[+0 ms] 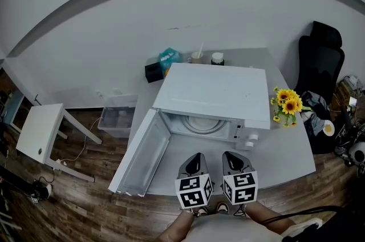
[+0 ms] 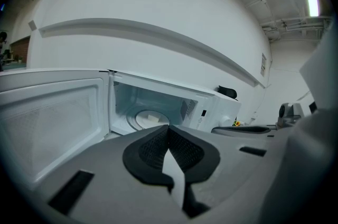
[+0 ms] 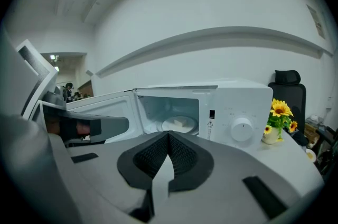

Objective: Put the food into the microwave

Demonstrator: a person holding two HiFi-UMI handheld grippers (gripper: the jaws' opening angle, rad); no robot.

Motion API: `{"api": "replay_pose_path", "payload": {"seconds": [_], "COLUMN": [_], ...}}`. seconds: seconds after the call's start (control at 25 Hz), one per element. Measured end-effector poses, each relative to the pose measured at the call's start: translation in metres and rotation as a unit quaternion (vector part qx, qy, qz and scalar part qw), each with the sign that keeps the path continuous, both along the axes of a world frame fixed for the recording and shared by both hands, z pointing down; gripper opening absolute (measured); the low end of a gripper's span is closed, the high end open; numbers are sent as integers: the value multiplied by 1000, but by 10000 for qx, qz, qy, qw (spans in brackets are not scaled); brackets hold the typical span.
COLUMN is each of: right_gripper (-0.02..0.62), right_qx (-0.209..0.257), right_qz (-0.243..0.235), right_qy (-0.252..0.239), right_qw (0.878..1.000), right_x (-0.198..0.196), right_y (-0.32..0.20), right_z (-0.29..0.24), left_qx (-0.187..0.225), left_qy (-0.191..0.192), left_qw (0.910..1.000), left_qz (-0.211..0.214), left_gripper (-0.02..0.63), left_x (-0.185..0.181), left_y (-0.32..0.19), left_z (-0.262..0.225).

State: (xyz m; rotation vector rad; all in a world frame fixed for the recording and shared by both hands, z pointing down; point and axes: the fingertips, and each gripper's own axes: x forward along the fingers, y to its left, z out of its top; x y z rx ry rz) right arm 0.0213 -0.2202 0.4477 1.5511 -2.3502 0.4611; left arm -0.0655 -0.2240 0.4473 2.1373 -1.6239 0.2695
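Note:
The white microwave (image 1: 217, 92) stands on the grey table (image 1: 285, 161) with its door (image 1: 141, 155) swung wide open to the left. Inside, a white plate (image 1: 201, 124) rests on the turntable with a pale slab of food (image 2: 153, 119) on it, and the food (image 3: 181, 123) also shows in the right gripper view. My left gripper (image 1: 195, 160) and right gripper (image 1: 234, 158) hover side by side before the opening, near the table's front edge. Both are shut with nothing between the pads, as the left gripper (image 2: 168, 128) and right gripper (image 3: 168, 136) show up close.
A vase of sunflowers (image 1: 287, 104) stands right of the microwave. Behind it are a blue bag (image 1: 169, 58), cups and a black box (image 1: 153, 72). A black chair (image 1: 319, 64) is at the right, with a white side table (image 1: 40, 132) and plastic bin (image 1: 117, 115) on the floor at left.

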Motion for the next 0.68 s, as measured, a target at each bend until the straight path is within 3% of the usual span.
{"api": "replay_pose_path", "payload": {"seconds": [0.68], "right_gripper": [14], "right_qx": [-78], "right_qz": [149], "right_qy": [-12], "right_qw": [9999], "right_x": [4], "right_y": [-4], "right_z": [5], "left_qx": [-28], "left_qy": [118], "left_qw": [9999], "left_qz": [114], "left_gripper": [3], "left_x": [9], "left_y": [-10], "left_z": [-1]}}
